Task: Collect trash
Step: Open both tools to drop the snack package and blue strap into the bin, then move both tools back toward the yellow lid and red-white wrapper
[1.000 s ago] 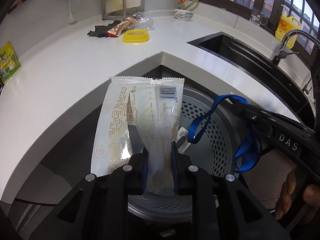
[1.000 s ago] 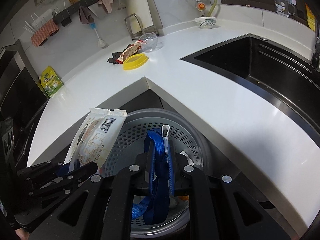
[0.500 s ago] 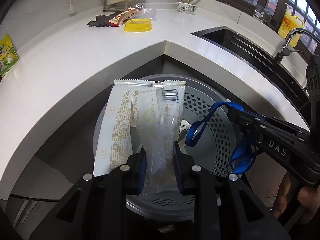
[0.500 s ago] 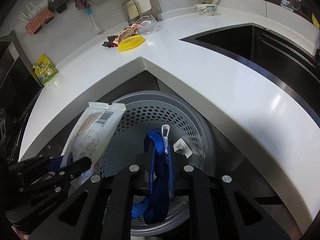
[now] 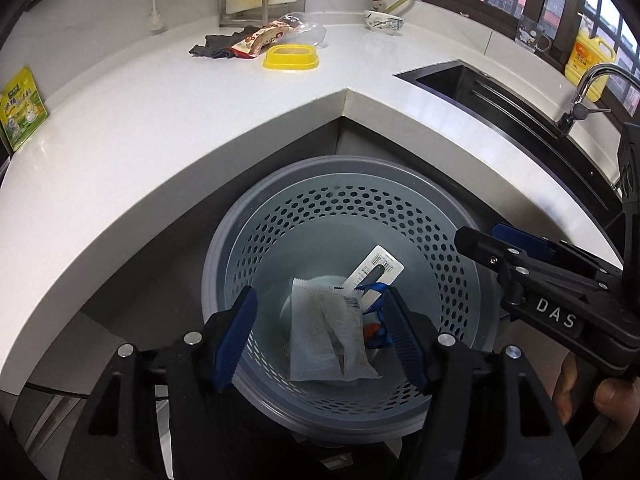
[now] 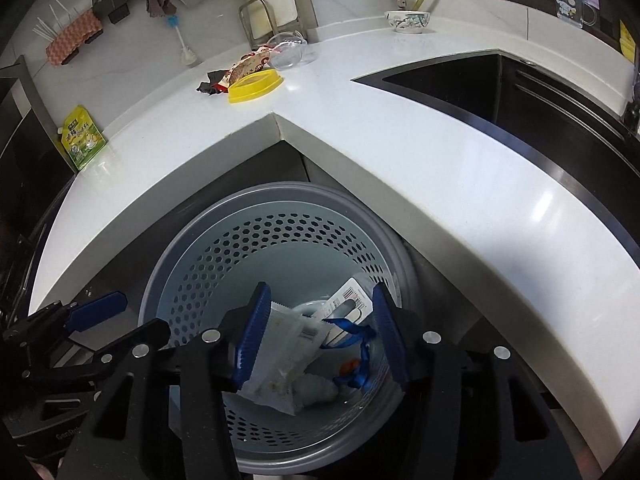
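Both claws — left claw (image 5: pixel 320 336), right claw (image 6: pixel 320 334) — hang empty over the bin (image 5: pixel 460 248), jaws opening wide, wrapper (image 5: pixel 324 336) and ribbon (image 6: pixel 360 344) lying inside.

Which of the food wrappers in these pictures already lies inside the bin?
The pale translucent wrapper, lying at the bottom of the grey perforated bin. The red snack wrapper and green packet remain on the counter.

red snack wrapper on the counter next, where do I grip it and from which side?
Grip the red snack wrapper at its near end, which lies on the dark cloth and is raised off the countertop. Come from the front, left of the yellow lid. Its far end lies against the clear bowl, so likely crowded there.
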A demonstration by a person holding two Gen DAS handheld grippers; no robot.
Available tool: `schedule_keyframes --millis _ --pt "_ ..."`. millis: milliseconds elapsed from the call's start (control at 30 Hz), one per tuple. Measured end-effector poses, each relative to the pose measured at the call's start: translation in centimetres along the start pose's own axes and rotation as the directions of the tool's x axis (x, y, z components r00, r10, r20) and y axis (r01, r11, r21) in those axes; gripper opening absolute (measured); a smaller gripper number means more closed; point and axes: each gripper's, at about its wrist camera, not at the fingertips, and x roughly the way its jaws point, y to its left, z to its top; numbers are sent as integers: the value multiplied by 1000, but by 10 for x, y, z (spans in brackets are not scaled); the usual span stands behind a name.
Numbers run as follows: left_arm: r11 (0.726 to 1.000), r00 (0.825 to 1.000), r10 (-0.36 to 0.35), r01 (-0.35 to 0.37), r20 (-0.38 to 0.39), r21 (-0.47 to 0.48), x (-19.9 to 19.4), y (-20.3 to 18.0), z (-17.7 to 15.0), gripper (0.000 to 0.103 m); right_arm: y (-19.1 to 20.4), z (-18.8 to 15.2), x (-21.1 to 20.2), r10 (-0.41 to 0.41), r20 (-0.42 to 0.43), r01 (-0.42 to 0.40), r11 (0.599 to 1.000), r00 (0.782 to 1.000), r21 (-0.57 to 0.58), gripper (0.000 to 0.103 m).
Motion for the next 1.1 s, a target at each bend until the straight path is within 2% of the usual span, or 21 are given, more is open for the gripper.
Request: schedule_keyframes --millis 1100 --pt "1000 1000 5 -5 6 -9 -2 5 6 66 4 7 -11 27 25 -27 1000 999 -15 53"
